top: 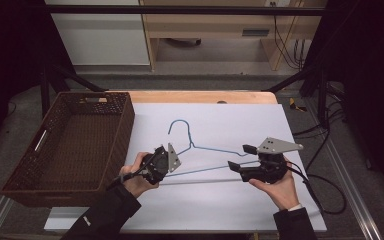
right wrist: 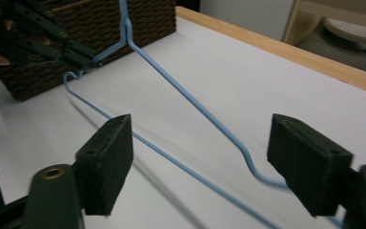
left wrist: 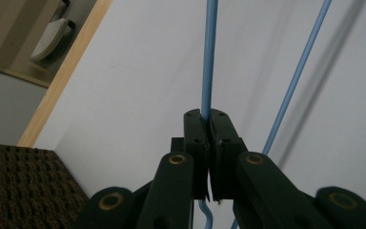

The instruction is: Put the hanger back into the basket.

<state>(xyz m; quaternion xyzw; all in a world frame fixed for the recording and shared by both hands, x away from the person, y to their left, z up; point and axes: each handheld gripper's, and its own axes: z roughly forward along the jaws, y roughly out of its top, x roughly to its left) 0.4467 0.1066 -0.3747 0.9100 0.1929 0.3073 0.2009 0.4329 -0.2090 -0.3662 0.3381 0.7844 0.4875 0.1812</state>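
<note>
A dim workroom with a pale cabinet and wooden furniture lies behind a wooden desk [top: 200, 96] covered by a white sheet [top: 230, 210]. On that sheet, near the middle, is a blue wire hanger [top: 215, 149], its hook [top: 180, 123] pointing toward the far edge and its long bar running across between the two hands.

The left gripper [top: 161, 162] has its fingers [left wrist: 194, 143] pressed together on the wire at the hanger's left end; in the left gripper view the blue wire rises straight out from between the closed pads. The right gripper [top: 237, 157] sits at the hanger's right end with its fingers [right wrist: 106, 162] spread wide, and in the right gripper view the wire's bent corner runs between the two pads without touching either.

The job in hand looks like taking the hanger up by both ends. To do it well, the right gripper should ease forward until the bent corner sits deep between the pads, then close squarely across the wire so the thin rod cannot roll or slip out. The left hold should keep firm and level meanwhile, since a one-ended grip lets the hanger swing.

A brown woven basket [top: 27, 172] stands on the desk at the left, just beside the left hand [top: 135, 176], and black cables [top: 325, 195] trail off the right side.
</note>
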